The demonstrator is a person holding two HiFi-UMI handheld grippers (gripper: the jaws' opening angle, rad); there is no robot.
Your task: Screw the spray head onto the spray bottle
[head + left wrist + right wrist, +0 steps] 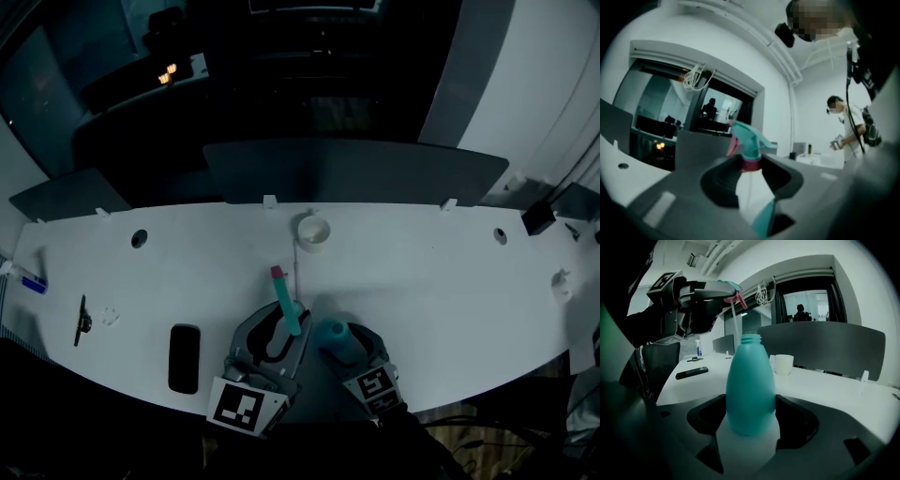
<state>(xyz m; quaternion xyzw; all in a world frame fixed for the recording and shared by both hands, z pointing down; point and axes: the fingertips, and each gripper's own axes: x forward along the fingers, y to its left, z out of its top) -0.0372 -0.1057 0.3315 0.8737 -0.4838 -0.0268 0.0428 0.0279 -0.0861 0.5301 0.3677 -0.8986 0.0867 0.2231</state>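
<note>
Left gripper (751,174) clenched on teal spray head (749,140), right gripper (751,420) grasping open-necked spray bottle (750,385)

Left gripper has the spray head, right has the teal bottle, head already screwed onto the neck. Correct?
Not screwed on. The right gripper view shows the bottle with its neck bare in the right gripper, and the spray head off it, up in the left gripper. The rest is right.
</note>
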